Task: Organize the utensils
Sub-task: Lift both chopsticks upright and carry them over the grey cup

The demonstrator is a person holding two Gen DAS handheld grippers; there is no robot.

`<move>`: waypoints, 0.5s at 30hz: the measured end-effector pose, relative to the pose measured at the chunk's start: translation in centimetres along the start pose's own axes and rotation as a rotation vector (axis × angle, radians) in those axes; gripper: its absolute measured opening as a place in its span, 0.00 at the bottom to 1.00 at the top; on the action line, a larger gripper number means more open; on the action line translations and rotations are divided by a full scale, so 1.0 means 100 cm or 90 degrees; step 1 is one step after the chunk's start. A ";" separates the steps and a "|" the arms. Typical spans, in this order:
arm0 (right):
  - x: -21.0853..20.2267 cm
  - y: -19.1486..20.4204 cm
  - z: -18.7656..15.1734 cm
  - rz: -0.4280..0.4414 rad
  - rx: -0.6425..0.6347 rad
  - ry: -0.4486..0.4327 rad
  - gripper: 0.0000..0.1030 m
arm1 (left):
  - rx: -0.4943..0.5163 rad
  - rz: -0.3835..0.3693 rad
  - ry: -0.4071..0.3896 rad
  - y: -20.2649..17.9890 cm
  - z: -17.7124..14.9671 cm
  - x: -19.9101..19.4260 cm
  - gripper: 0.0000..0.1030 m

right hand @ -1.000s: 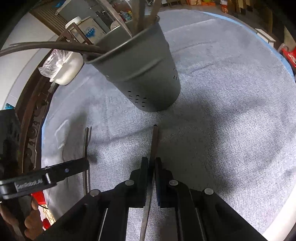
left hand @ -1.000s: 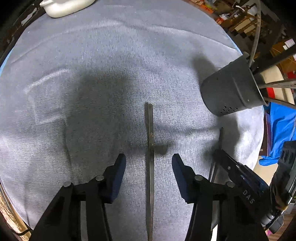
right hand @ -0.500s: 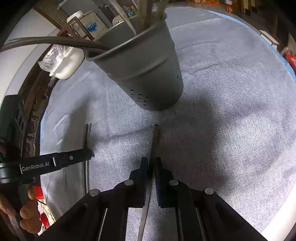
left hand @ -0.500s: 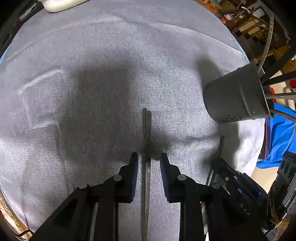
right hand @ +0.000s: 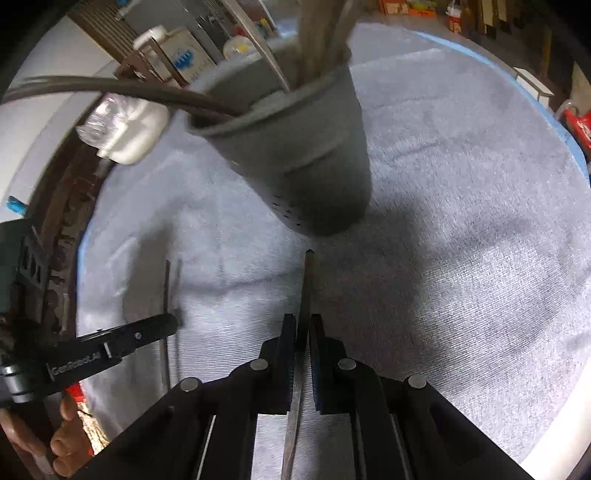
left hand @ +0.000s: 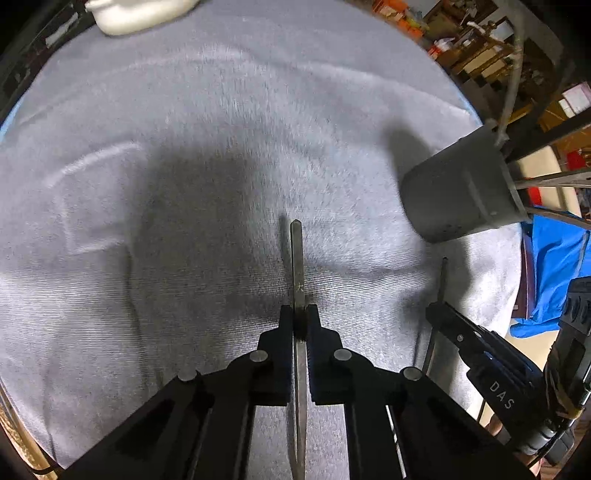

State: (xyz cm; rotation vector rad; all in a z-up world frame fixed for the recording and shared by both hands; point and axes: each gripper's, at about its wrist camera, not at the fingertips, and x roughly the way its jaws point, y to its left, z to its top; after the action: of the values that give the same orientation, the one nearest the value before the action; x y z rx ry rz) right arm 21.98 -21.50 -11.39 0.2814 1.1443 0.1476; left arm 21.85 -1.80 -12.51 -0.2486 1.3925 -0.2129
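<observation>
My left gripper (left hand: pixel 299 317) is shut on a flat steel utensil handle (left hand: pixel 297 258) that points forward over the grey cloth. My right gripper (right hand: pixel 303 325) is shut on another steel utensil handle (right hand: pixel 308 280), its tip just short of the dark grey perforated utensil holder (right hand: pixel 306 166), which holds several utensils. The holder also shows at the right of the left wrist view (left hand: pixel 461 192). The right gripper with its utensil shows at the lower right of the left wrist view (left hand: pixel 439 291). The left gripper shows at the left of the right wrist view (right hand: pixel 162 325).
A grey cloth (left hand: pixel 184 147) covers the round table. A white container (left hand: pixel 140 11) sits at the far edge; it also shows in the right wrist view (right hand: pixel 136 133). Blue fabric (left hand: pixel 554 266) and shelves lie beyond the table's right edge.
My left gripper has closed from wide open onto the steel handle and lifted it slightly. My right gripper has moved its utensil closer to the holder.
</observation>
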 end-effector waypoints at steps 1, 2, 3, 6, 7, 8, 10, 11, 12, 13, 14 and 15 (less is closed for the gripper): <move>-0.007 0.004 -0.001 0.012 -0.009 -0.013 0.07 | 0.004 0.000 -0.016 0.000 -0.001 -0.008 0.07; -0.016 0.008 -0.003 0.016 -0.021 -0.030 0.07 | 0.006 -0.002 -0.027 -0.001 -0.004 -0.013 0.06; -0.021 0.012 -0.004 0.018 -0.031 -0.042 0.07 | 0.009 -0.006 -0.044 0.001 -0.006 -0.022 0.06; -0.045 0.021 -0.006 0.044 -0.057 -0.089 0.07 | 0.022 -0.012 -0.092 -0.001 -0.013 -0.050 0.06; -0.052 0.023 -0.007 0.053 -0.062 -0.102 0.06 | 0.023 -0.017 -0.108 -0.002 -0.015 -0.059 0.06; -0.060 0.026 -0.008 0.060 -0.067 -0.117 0.06 | 0.025 -0.023 -0.124 -0.002 -0.016 -0.069 0.06; -0.073 0.030 -0.011 0.080 -0.073 -0.143 0.06 | 0.032 -0.026 -0.151 -0.007 -0.022 -0.085 0.06; -0.081 0.030 -0.013 0.089 -0.076 -0.158 0.06 | 0.040 -0.028 -0.170 -0.012 -0.024 -0.096 0.05; -0.088 0.032 -0.015 0.094 -0.078 -0.170 0.06 | 0.046 -0.029 -0.182 -0.015 -0.027 -0.103 0.06; -0.094 0.034 -0.016 0.100 -0.080 -0.182 0.06 | 0.053 -0.029 -0.198 -0.018 -0.031 -0.112 0.05; -0.101 0.035 -0.017 0.108 -0.082 -0.198 0.06 | 0.059 -0.030 -0.211 -0.017 -0.033 -0.118 0.05; -0.106 0.036 -0.019 0.113 -0.084 -0.210 0.06 | 0.063 -0.031 -0.223 -0.019 -0.035 -0.124 0.05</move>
State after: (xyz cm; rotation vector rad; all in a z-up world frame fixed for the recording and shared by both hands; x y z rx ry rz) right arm 16.00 -20.54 -1.74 0.2791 0.7778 0.3200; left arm 16.34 -0.19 -0.81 -0.2256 1.0265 -0.2652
